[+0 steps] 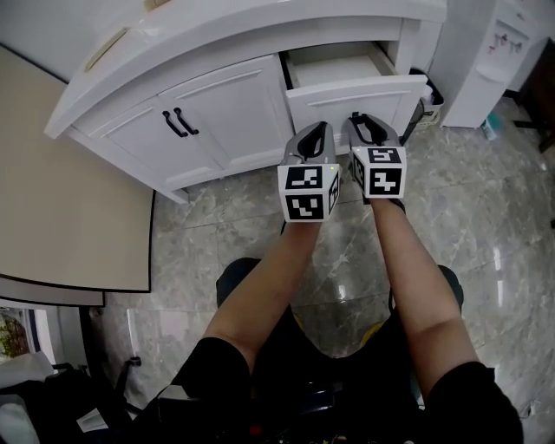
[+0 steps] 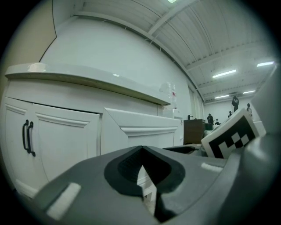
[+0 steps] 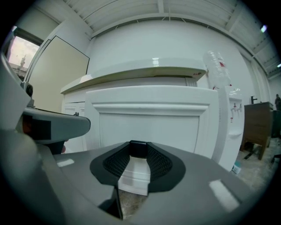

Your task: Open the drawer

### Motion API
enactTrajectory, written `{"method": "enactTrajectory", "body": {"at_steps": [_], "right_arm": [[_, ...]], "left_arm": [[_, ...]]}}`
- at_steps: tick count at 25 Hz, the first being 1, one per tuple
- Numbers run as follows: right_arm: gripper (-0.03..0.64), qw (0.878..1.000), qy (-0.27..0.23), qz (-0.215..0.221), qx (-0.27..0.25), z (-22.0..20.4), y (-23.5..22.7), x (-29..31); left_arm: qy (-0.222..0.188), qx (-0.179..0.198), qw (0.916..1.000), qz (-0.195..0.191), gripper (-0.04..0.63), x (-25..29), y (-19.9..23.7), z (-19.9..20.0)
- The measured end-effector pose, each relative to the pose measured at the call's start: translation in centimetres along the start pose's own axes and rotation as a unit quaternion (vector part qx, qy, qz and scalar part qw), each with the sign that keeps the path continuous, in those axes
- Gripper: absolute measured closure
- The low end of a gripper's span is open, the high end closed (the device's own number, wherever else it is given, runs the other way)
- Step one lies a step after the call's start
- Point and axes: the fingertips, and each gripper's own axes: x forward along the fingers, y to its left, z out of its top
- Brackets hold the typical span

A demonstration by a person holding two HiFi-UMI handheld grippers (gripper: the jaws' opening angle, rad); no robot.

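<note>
The drawer point(image 1: 347, 95) is seen standing open under the right end of the counter point(image 1: 260, 26). Its white front is drawn clear of the cabinet point(image 1: 225, 113) and its pale inside is exposed from above. Two doors with paired black door handles point(image 1: 179, 121) are set in the cabinet to the left of the drawer.

Both claws are held side by side, close against the drawer front, above the marbled floor point(image 1: 503, 199). The right claw point(image 1: 368, 128) is clenched on a small black handle point(image 3: 138, 148). In the right gripper view the handle is caught at the very tips of the jaws, with the panelled drawer front point(image 3: 149, 118) filling the space behind it.

The left claw point(image 1: 312, 139) is clenched too. In the left gripper view its jaws are brought together tip to tip, and only a thin slit of white cabinet shows below the meeting point. It is pointed at the left edge of the drawer front, just beside the right claw.

A marker cube point(image 1: 308, 192) is carried at the back of each claw. A white water dispenser point(image 3: 228, 114) stands beyond the counter's right end.
</note>
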Motion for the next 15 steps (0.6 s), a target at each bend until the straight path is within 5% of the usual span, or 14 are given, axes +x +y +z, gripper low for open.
{"method": "enactTrajectory", "body": {"at_steps": [15], "right_arm": [[0.477, 1.000, -0.007, 0.008, 0.003, -0.8, 0.5, -3.9]], "left_arm": [[-0.002, 0.000, 1.0000, -0.004, 0.595, -0.7, -1.6, 0.0]]}}
